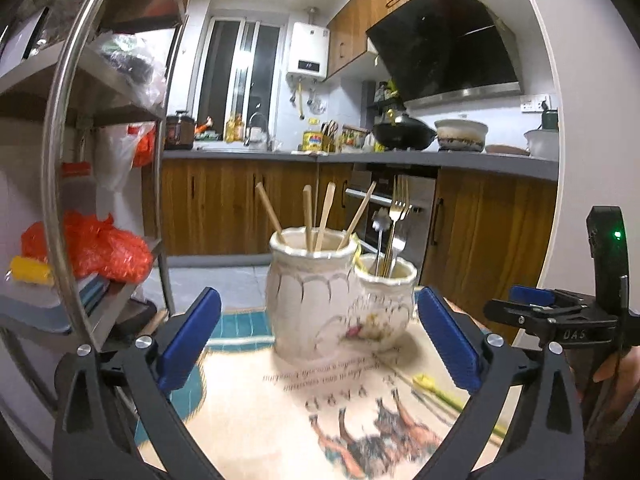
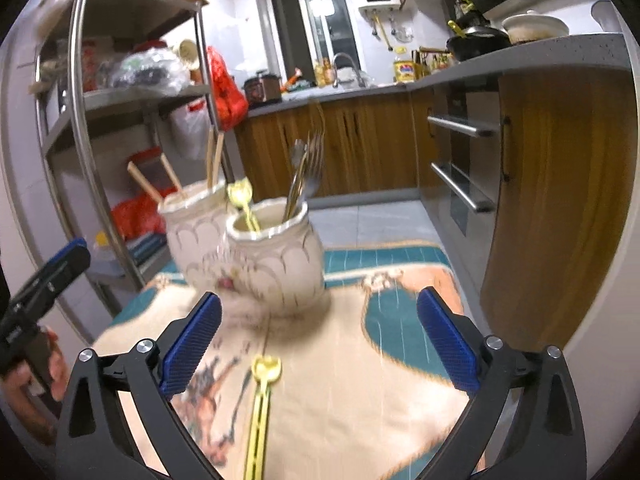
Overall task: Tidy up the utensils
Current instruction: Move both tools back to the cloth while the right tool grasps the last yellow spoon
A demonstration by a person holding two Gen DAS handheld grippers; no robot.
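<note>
- Landmark: the larger ceramic jar (image 1: 308, 292), standing on the printed cloth (image 1: 280, 412) and holding wooden chopsticks (image 1: 308, 216).
- Just beside it and touching stands the smaller jar (image 2: 276, 256), holding metal forks (image 2: 306, 172) and a yellow spoon (image 2: 240, 200).
- One item remains unsorted: a yellow long-handled spoon (image 2: 260, 400) lying flat on the cloth, in front of the larger jar, directly between the right gripper's (image 2: 318, 340) fingers.
- Left gripper (image 1: 318, 340): jaws spread wide, nothing between the pads; it faces both jars.
- Right gripper: jaws likewise wide apart, clamped on nothing.
- Handling, judged: the loose spoon looks light, thin and stiff, probably plastic, though blur makes the material uncertain. Lying flush on cloth, it gives little to grip; take it across the handle near the middle, pinching its narrow sides.
- Jars judged heavy, glazed, slippery and breakable; avoid knocking them when dropping the spoon in.
- Writing: "DAS" on the right gripper's body as seen from the left wrist view. The cloth carries inverted print, partly "PARD"; its script line is illegible.
</note>
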